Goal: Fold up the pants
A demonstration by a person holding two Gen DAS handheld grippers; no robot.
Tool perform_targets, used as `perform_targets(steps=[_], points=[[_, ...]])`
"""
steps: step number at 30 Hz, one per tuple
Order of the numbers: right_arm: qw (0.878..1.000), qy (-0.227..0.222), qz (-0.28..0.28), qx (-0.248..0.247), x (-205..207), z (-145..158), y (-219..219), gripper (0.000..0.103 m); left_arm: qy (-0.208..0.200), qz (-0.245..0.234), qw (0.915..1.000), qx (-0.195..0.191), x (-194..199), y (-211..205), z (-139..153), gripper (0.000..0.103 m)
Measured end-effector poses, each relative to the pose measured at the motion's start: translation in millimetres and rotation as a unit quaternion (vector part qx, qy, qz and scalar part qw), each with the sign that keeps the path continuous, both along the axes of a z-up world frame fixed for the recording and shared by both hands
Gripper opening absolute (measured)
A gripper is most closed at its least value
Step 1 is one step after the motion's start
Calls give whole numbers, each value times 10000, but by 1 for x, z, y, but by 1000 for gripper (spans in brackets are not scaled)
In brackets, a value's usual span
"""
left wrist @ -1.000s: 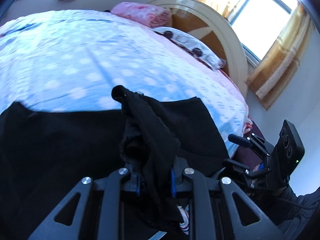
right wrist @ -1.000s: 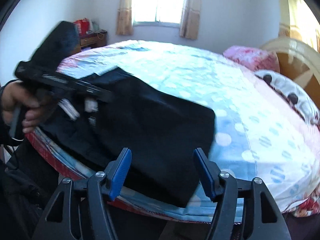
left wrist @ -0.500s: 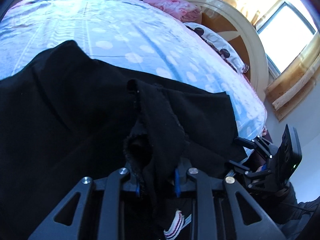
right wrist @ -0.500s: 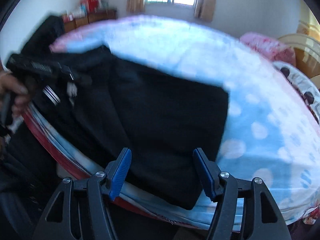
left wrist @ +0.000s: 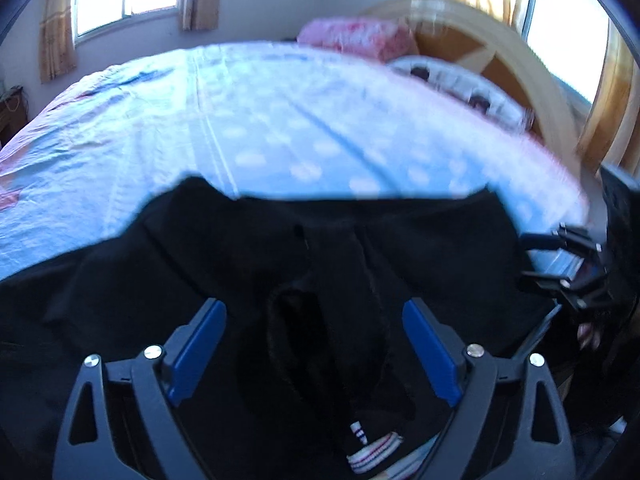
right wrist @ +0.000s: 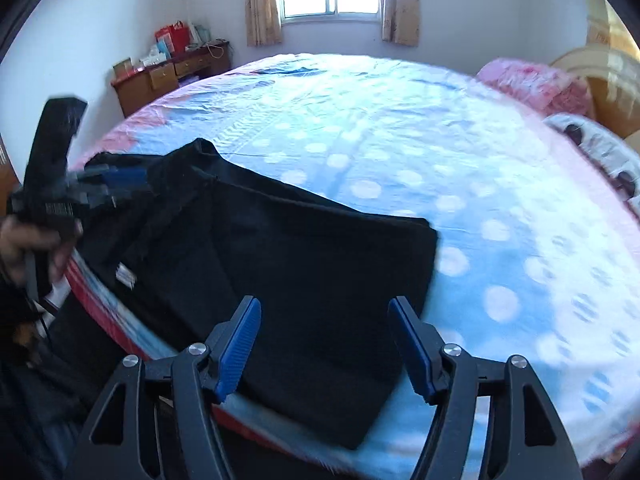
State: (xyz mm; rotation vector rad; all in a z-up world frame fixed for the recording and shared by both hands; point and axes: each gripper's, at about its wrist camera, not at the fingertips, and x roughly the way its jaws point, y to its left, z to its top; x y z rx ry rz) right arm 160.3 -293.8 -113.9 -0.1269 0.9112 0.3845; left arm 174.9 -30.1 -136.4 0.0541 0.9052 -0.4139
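Black pants lie folded near the edge of the bed, on a blue dotted sheet. My left gripper hovers over their bunched end with its jaws opening wide. The fabric lies between the blue pads without touching them. A white striped label shows below. In the right wrist view the pants lie flat, and my right gripper hangs above their near edge, jaws opening and holding nothing. The left gripper sits at the pants' far left end.
A pink pillow, a white pillow and a wooden headboard stand at the head of the bed. A wooden desk with boxes is against the far wall. A person's hand grips the left handle.
The left jaws have let go of the bunched black fabric and spread wide; the fabric now rests on the pants. The right gripper has shifted across the pants, still open.
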Motion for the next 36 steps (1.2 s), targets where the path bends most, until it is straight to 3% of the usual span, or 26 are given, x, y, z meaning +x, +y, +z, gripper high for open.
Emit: perform_targets(steps=[2, 3, 6, 11, 14, 16, 18, 23, 26, 30, 31, 33, 35, 36], points=[[9991, 343, -85, -231, 12, -20, 3, 71, 50, -74, 9991, 416, -3, -8, -16, 93], [9989, 200, 19, -420, 9, -21, 10, 71, -139, -136, 9979, 623, -10, -12, -18, 93], [9974, 135, 251, -659, 3, -11, 17, 73, -264, -264, 9971, 660, -23, -11, -14, 93], [9997, 48, -231, -46, 6, 19, -15, 73, -570, -23, 9981, 247, -34, 12, 9, 93], [9955, 186, -423, 829, 17, 36, -23, 73, -768, 225, 9965, 230, -36, 29, 16, 96], [9909, 355, -236, 1279, 35, 45, -12, 73, -787, 410, 9958, 225, -36, 45, 16, 97], [9842, 552, 107, 1680, 56, 51, 14, 73, -726, 591, 9953, 262, -35, 55, 13, 97], [9732, 834, 892, 1948, 109, 54, 97, 73, -626, 824, 9946, 106, -36, 74, 3, 98], [9578, 1385, 1023, 2303, 151, 40, 146, 73, -542, 865, 9944, 262, -32, 77, -5, 98], [9528, 1977, 880, 2130, 190, 9, 186, 73, -473, 944, 9939, 320, -27, 85, -10, 98], [9427, 2299, 890, 2249, 199, -3, 194, 73, -442, 980, 9938, 288, -25, 88, -11, 99], [9285, 2689, 954, 2378, 207, -19, 202, 61, -374, 1023, 9937, 256, -23, 92, -13, 101], [9262, 2791, 934, 2357, 209, -26, 207, 28, -357, 1033, 9936, 299, -22, 93, -16, 103], [9247, 2793, 923, 2418, 211, -28, 210, 22, -361, 1028, 9935, 337, -22, 92, -16, 103]])
